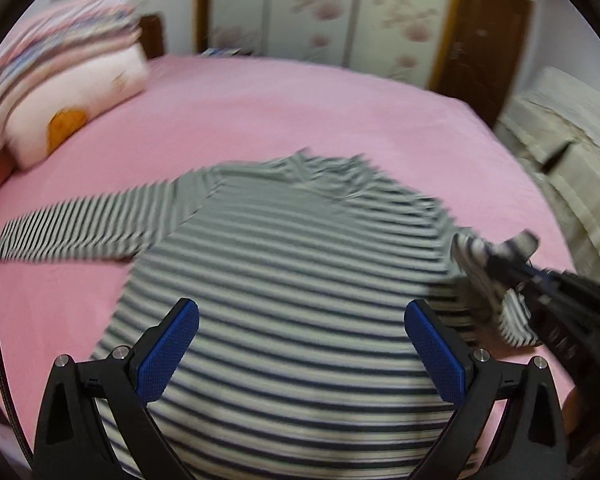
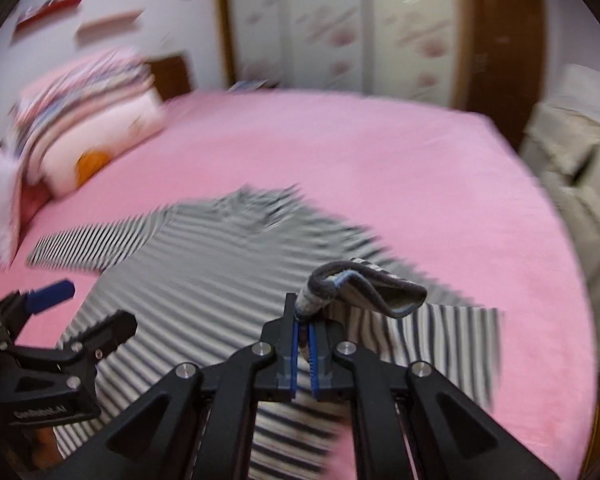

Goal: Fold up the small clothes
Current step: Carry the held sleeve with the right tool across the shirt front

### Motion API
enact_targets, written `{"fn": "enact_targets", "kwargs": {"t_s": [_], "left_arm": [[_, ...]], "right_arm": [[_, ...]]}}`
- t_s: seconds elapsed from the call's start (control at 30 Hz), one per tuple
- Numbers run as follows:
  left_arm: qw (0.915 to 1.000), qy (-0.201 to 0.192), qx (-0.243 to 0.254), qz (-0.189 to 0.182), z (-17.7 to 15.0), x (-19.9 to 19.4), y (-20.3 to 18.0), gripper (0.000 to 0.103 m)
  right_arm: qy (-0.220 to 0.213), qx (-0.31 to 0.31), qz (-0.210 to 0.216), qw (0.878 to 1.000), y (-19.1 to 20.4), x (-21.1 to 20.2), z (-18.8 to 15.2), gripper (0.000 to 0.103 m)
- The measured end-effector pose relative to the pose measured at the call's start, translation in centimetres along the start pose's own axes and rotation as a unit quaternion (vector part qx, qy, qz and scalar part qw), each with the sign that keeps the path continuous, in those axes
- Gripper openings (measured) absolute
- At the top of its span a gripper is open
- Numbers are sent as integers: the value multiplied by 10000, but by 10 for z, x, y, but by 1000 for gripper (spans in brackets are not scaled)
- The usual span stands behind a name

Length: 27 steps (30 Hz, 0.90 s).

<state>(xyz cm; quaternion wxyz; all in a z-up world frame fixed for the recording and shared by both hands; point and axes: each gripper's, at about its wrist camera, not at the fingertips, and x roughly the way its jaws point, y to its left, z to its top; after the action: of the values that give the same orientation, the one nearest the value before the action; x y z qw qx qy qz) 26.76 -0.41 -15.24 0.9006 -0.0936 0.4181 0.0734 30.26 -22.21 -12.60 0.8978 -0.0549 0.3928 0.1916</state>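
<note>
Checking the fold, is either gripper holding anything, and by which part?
The right gripper pinches the striped shirt by its sleeve cuff; the left gripper holds nothing.

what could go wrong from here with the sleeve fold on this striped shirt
1. The right gripper is shut on just the cuff of the grey-and-white striped long-sleeved shirt; so small a pinch could slip mid-swing.
2. The left gripper hangs open above the shirt's body, pinning nothing, so pulling the sleeve may drag the whole shirt across the pink bedsheet.
3. The collar area already looks rumpled; folding over it could lock creases in.
</note>
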Motion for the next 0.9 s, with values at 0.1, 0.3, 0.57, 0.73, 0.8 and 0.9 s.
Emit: {"fn": "enact_targets", "kwargs": {"t_s": [0.1,0.3,0.57,0.73,0.8,0.9], "left_arm": [[9993,250,-240,133,-9,17,37,102],[9976,530,-428,102,-25,39,66,102],[9976,570,-260,-308,-27,47,55,101],[9927,833,-175,-850,-27,60,40,84],[9878,988,-250,-1179,-28,67,35,75],[9755,1266,-450,-1743,-29,78,27,61]], "right_arm": [[554,-129,282,9980,37,44,-4,6],[878,-75,701,9936,68,72,-20,31],[599,346,840,9941,48,37,-26,31],[369,764,645,9943,25,8,-48,31],[335,913,423,9944,16,0,-61,31],[335,1095,132,9933,2,-8,-82,31]]}}
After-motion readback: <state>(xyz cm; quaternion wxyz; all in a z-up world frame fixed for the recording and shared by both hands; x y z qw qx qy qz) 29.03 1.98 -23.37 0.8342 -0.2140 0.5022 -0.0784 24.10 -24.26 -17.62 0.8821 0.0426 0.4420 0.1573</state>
